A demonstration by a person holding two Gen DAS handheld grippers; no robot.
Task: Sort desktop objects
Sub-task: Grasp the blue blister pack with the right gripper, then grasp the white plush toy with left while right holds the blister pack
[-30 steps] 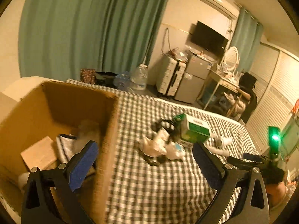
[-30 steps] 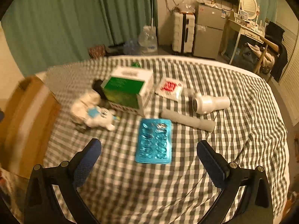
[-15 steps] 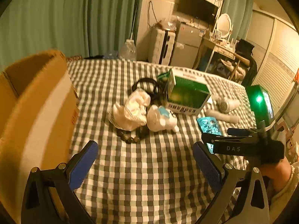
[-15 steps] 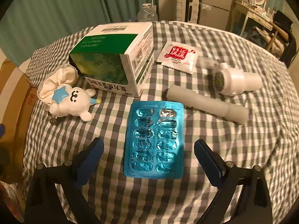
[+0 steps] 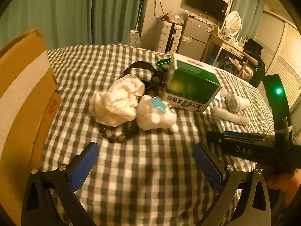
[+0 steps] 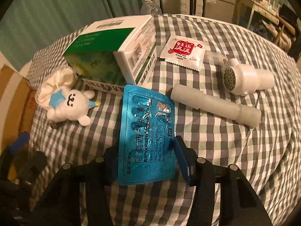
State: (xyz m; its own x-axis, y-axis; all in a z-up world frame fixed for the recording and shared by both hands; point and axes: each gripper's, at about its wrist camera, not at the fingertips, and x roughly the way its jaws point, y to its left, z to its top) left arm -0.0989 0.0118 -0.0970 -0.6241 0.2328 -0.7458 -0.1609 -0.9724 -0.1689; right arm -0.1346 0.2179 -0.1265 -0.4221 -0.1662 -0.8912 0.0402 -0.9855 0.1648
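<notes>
— Where do we stand with the right gripper?
— Its jaws have just been closing across the blue pill blister, pads at its edges, flat on the checked cloth.
— Our left gripper?
— Wide open, empty, before the plush toy; the cardboard box waits beyond.

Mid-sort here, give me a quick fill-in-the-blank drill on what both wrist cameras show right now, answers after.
1. The right gripper has its fingers on either side of the blue ____.
2. The white plush toy wears a blue ____ on its head.
3. The left gripper hangs open over bare ____ cloth.
4. The red-and-white sachet lies beside the green and white ____.

Missing words: pill pack; star; checked; box
</notes>
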